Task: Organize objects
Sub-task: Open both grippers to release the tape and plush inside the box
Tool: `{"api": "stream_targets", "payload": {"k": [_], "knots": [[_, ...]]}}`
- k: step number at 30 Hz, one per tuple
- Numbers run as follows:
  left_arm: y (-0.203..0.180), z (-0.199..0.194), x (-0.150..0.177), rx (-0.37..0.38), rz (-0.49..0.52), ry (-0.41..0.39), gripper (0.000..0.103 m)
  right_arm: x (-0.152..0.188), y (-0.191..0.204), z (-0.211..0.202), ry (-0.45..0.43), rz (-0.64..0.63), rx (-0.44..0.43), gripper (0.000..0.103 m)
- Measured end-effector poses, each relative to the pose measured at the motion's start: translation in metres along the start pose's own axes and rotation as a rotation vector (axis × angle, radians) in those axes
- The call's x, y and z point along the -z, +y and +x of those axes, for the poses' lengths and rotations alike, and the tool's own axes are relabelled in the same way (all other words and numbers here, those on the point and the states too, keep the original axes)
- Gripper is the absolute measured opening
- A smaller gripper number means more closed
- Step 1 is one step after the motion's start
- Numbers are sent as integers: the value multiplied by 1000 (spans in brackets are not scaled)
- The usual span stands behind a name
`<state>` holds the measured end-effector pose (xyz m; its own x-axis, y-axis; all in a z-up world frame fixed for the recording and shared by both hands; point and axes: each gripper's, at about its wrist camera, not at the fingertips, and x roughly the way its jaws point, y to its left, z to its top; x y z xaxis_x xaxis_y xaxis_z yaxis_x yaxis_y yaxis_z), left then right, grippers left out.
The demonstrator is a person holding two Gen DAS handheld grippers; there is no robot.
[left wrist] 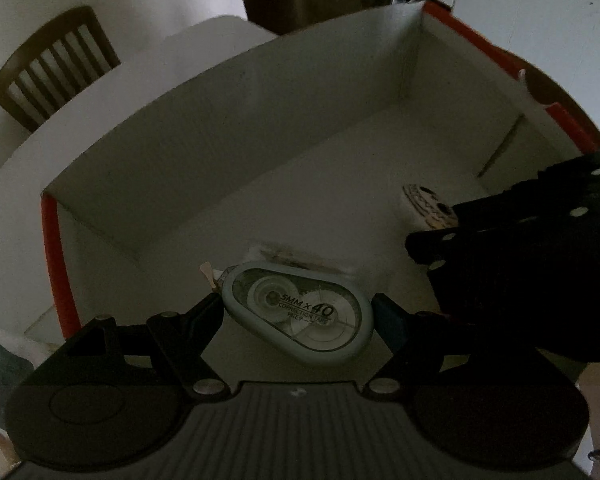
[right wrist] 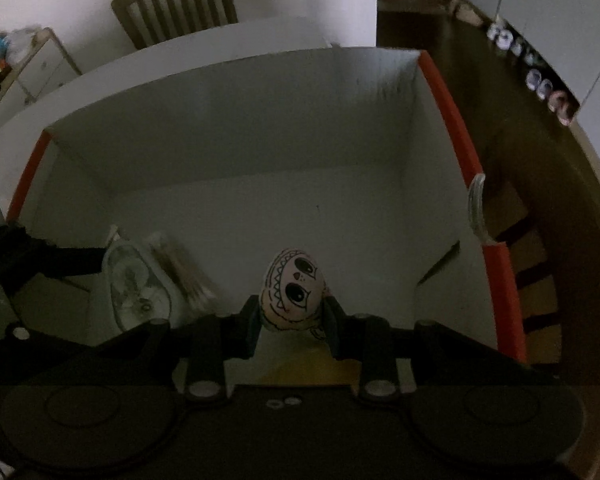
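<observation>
A pale green correction tape dispenser marked "5MM x 40" sits between the fingers of my left gripper, which is shut on it inside a white box with red rims. My right gripper is shut on a small cartoon-face figure, held over the same box. The figure also shows in the left wrist view, beside the black right gripper. The dispenser also shows in the right wrist view, with the left gripper at its left.
A small packet lies on the box floor next to the dispenser. The box stands on a white table. A wooden chair stands behind the table. Another chair and dark floor lie right of the box.
</observation>
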<state>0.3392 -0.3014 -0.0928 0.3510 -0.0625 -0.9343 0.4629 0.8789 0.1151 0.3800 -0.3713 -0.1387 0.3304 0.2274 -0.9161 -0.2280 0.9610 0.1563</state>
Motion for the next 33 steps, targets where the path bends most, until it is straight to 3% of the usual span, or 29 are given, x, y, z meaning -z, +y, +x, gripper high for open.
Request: {"api": "stream_targets", "payload": {"k": [13,21,33], "knots": [[4,16,-6,33,-17,89,81,-1,-5,1,21,70,-19,36],[12,5,0,54,-25,51,85,4,-15,-14,-9,99,-73,41],[30,-46,20,96,-82,-102,86,7,-17,-63,-112,77,-121,45]]}}
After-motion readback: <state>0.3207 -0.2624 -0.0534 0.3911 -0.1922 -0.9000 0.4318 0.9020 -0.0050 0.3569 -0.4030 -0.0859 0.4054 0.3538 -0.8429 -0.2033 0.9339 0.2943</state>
